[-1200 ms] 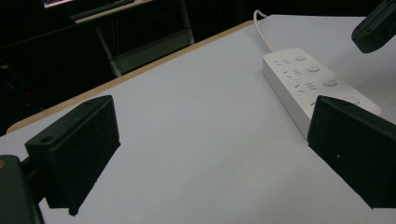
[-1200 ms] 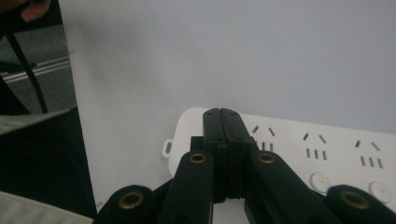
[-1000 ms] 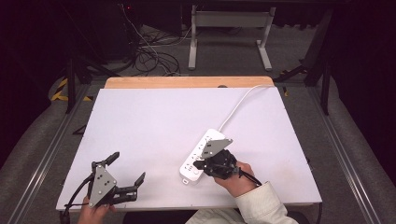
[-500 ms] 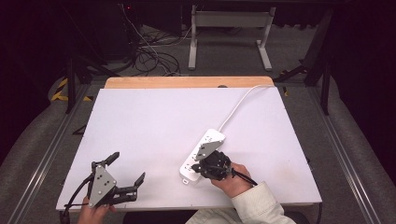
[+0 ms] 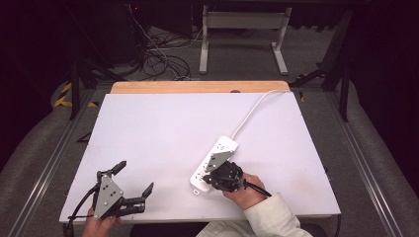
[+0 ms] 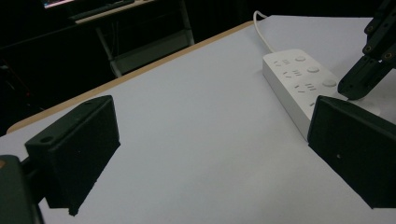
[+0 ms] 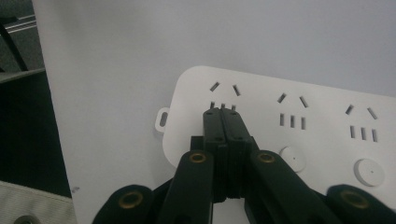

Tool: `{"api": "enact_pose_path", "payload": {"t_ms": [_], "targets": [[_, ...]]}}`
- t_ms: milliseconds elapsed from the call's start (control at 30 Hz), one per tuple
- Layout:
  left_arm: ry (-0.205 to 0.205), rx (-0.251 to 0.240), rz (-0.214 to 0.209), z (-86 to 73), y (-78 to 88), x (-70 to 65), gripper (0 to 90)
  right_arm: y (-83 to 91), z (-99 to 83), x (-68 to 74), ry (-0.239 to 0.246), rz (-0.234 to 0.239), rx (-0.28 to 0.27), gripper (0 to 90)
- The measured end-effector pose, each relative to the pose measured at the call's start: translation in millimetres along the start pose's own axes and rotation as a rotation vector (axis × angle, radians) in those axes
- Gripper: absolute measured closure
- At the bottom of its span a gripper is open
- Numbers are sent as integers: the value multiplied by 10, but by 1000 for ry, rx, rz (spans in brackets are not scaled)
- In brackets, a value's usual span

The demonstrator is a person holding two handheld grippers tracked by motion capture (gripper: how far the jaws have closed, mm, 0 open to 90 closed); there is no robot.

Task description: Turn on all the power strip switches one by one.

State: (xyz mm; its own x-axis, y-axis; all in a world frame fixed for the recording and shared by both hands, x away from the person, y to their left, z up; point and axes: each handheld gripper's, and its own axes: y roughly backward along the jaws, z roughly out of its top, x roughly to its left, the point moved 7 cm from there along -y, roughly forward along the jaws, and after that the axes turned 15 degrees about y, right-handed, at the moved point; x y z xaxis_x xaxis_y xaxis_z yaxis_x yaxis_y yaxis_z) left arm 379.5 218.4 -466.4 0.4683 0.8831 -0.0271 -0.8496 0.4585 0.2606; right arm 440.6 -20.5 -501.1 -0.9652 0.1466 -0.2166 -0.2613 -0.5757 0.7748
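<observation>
A white power strip [image 5: 213,163] lies on the white table [image 5: 163,133], its white cable [image 5: 252,111] running to the far edge. My right gripper [image 5: 210,178] is shut with nothing in it, its tips over the strip's near end. In the right gripper view the closed tips [image 7: 222,114] touch or hover just above the end socket of the power strip [image 7: 299,121]. My left gripper [image 5: 134,178] rests open at the table's near left corner. The left gripper view shows its wide-apart jaws, the power strip [image 6: 299,81] and the right gripper's fingers [image 6: 369,60] beyond.
A wooden strip [image 5: 197,87] edges the table's far side. Behind it stand a white frame leg [image 5: 202,49] and loose cables [image 5: 158,61] on the floor. A person's sleeve [image 5: 269,219] comes in at the bottom.
My right gripper has moved toward the near-left end of the power strip and dropped lower over it. The left gripper has stayed put.
</observation>
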Motion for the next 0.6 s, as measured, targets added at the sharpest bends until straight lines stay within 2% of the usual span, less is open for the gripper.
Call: {"api": "enact_pose_path", "payload": {"t_ms": [333, 433, 600], "targets": [[4, -2, 3, 0, -5, 3, 25, -7, -11, 22, 11, -23, 5, 900], [5, 0, 2, -2, -6, 0, 26, -11, -16, 23, 11, -16, 5, 900], [1, 1, 4, -1, -3, 3, 25, -19, -11, 36, 14, -38, 16, 900]]}}
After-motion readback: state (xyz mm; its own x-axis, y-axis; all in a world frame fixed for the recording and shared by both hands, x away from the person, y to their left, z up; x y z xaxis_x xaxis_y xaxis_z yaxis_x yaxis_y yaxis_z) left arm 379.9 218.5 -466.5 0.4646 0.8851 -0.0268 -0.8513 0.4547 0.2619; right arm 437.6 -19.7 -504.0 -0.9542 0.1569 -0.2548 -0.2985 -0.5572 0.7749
